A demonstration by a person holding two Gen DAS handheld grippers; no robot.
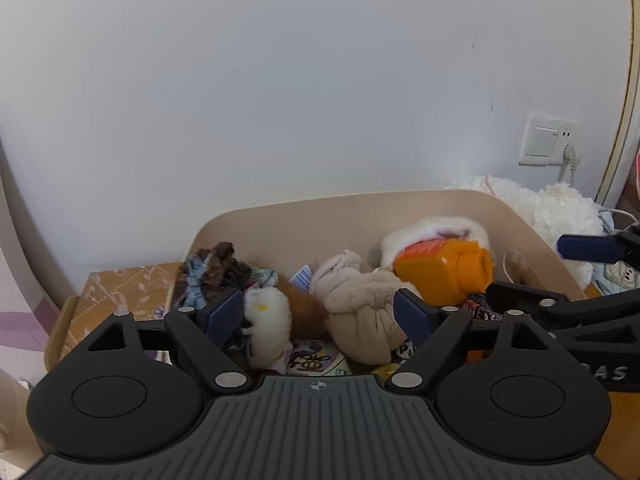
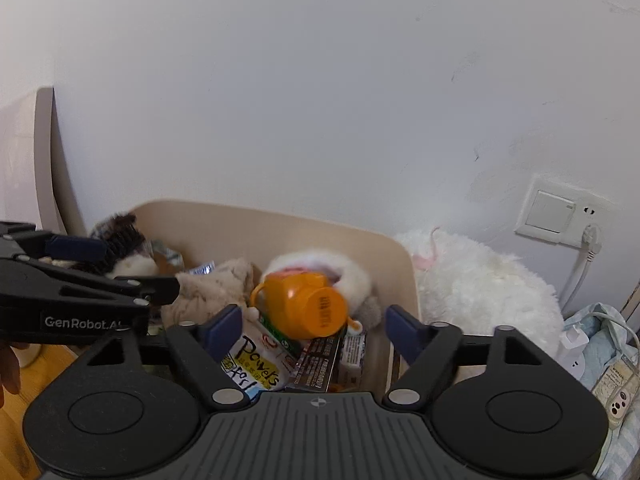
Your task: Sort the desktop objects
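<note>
In the left wrist view the left gripper (image 1: 320,314) has its jaws wide apart and empty, hovering over the near edge of the beige bin (image 1: 400,210), which is crammed with things. Between its pads lie a white plush (image 1: 268,320) on the left and a tan plush (image 1: 360,308) on the right; the orange bottle (image 1: 440,272) lies further back and to the right, on its side, cap toward the right. The right gripper (image 1: 576,272) enters from the right edge, its jaws also apart, closer to the bottle than the left one is. Dark plaid cloth (image 1: 212,272) fills the bin's left corner. In the right wrist view the right gripper (image 2: 316,328) is spread and holds nothing, and the bottle (image 2: 300,304) sits straight ahead between its pads, its long axis running nearly toward the camera, cap end nearest. So, if the bottle is picked next, the right hand looks better placed, though it would be closing across the cap end, which may slip. This view alone shows the printed pouch (image 2: 256,368) and dark packet (image 2: 320,364) under the bottle; the left view alone shows the white plush whole. The left gripper (image 2: 132,268) crosses in from the left, parted.
</note>
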